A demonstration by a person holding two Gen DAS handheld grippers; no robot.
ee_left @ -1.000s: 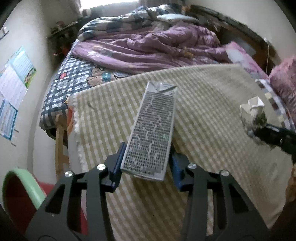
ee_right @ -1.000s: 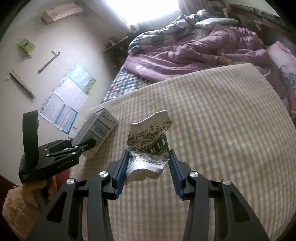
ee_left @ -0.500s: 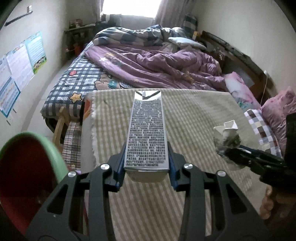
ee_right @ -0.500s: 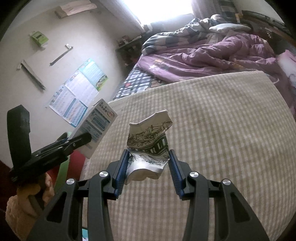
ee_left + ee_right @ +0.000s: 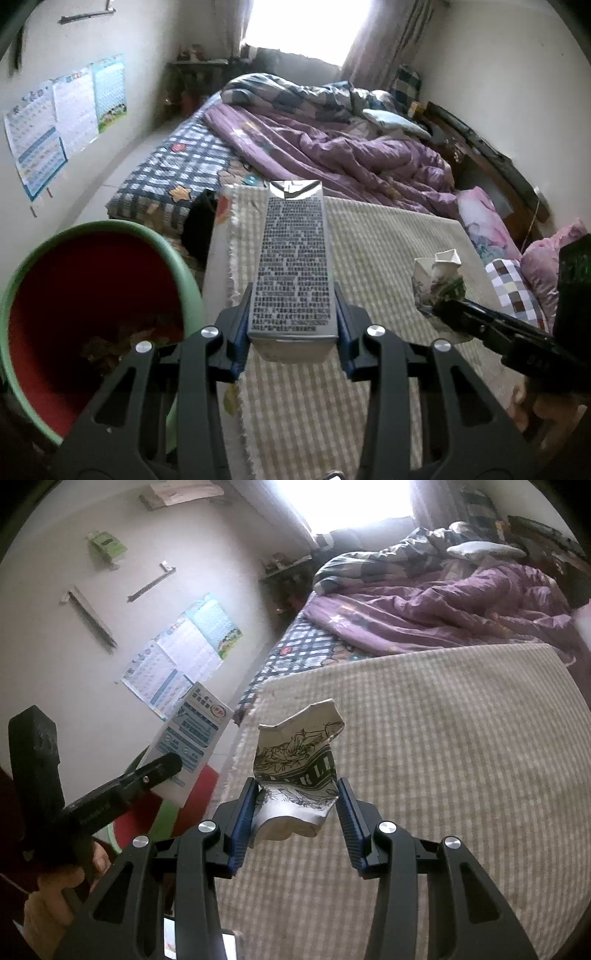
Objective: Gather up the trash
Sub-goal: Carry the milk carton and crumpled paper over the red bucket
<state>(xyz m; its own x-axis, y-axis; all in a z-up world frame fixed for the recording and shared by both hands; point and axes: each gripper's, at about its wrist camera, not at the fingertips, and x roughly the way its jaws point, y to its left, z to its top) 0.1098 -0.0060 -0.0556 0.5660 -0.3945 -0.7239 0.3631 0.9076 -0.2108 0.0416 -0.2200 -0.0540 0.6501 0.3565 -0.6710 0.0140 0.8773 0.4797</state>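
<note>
A tall drink carton [image 5: 293, 266] stands at centre frame in the left wrist view, clamped near its base by the left gripper [image 5: 293, 332], jaws closed flat on its two side faces. In the right wrist view, the right gripper [image 5: 297, 808] pinches a crumpled paper cup [image 5: 297, 771] at lower centre, jaws shut on its dented lower half. Both pieces appear light and likely empty; the carton looks stiff enough to hold by its flat sides, while the cup seems soft and liable to crush or slip if squeezed off-centre. A green-rimmed red bin [image 5: 88, 317] with scraps at its bottom fills the lower left of the left view, just beside the fringed edge of the checked bed cover [image 5: 369, 251]. Its mouth looks wide, with open room above it; the cover's edge lies between cup and bin.
</note>
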